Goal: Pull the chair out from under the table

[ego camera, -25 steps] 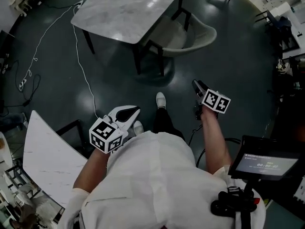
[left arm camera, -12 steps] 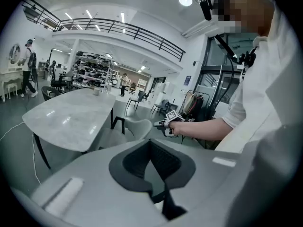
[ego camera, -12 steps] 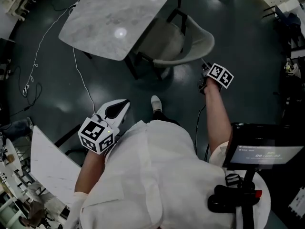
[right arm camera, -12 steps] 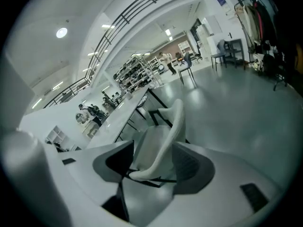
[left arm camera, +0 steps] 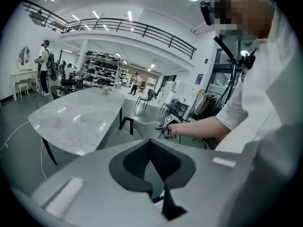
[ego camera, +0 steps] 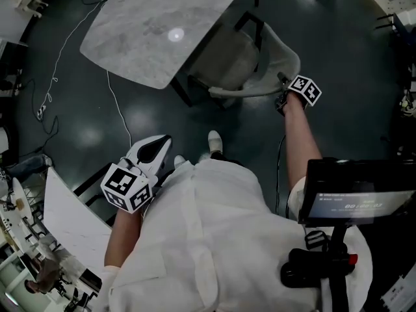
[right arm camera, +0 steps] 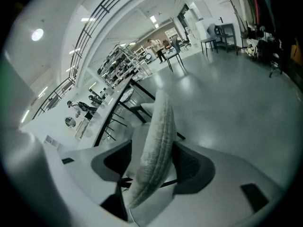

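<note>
Chair (ego camera: 250,57) sat with its seat partly under the worktop (ego camera: 149,31), back rim facing out, so not pulled clear. Right tool (ego camera: 283,87) had swung down from mid-air onto that rim. Its jaws had just been opening and stood spread wide, straddling the rim without pinching it. Left tool (ego camera: 159,145) hung by the person's side, clenched on nothing. Likely lining up a grip for the pull.

Pale chair (ego camera: 226,62) tucked partly under marble table (ego camera: 159,25).

Right arm stretched out to 1 o'clock; right gripper (ego camera: 282,82) fingers just opened wide, astride chair back (right arm camera: 156,136). Left gripper (ego camera: 162,145) at 8 o'clock, fingers together, empty.
</note>
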`<state>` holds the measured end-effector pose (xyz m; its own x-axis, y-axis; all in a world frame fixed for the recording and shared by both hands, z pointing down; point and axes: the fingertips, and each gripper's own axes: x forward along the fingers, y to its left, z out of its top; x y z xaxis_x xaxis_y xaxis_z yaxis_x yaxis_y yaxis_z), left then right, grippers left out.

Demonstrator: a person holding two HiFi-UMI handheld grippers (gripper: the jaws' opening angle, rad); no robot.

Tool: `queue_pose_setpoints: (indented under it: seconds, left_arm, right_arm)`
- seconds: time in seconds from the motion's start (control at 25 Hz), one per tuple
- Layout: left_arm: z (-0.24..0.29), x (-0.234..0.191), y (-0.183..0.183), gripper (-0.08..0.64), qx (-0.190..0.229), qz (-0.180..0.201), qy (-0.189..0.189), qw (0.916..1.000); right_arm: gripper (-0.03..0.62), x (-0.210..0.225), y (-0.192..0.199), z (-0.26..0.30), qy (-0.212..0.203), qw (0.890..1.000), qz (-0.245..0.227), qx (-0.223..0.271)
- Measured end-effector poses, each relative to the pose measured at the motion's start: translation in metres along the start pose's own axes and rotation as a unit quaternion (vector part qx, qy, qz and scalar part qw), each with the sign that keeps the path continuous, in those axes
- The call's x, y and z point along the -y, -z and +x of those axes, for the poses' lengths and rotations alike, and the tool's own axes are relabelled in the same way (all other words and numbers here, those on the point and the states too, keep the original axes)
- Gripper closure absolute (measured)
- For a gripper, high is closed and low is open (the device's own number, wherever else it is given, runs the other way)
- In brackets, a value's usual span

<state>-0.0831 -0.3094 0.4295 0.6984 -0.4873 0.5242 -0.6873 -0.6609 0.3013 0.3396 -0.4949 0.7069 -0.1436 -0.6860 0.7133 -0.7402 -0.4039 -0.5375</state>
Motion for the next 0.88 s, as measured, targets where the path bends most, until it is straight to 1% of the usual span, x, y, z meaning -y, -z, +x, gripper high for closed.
queue_pose_setpoints:
  seconds: [0.16,0.24,0.36,0.48,0.56,0.88]
  left_arm:
    - [-0.002,-0.006,-0.006,0.552,-0.002,0.000,-0.013,0.9999]
    - [-0.007,-0.010,-0.008,0.552,-0.001,-0.002,-0.020,0.9998]
    - [-0.012,-0.016,-0.004,0.552,-0.003,-0.008,-0.028,0.9996]
    - [-0.013,-0.019,-0.007,0.552,-0.001,-0.004,-0.029,0.9996]
    - [-0.012,-0.021,-0.010,0.552,0.000,0.000,-0.027,0.9996]
    - [-0.006,-0.022,-0.013,0.552,0.002,0.005,-0.018,0.9998]
  right_arm:
    - [0.348,0.010,0.000,0.015,0.026,1.000,0.015,-0.005]
    - [0.432,0.016,0.000,0.015,0.042,0.999,0.024,-0.003]
    - [0.466,0.020,0.002,0.014,0.051,0.998,0.035,-0.001]
    - [0.492,0.022,0.004,0.013,0.058,0.997,0.060,0.002]
    - [0.500,0.021,0.003,0.011,0.061,0.995,0.073,0.005]
    - [0.506,0.014,-0.002,0.009,0.068,0.994,0.088,0.008]
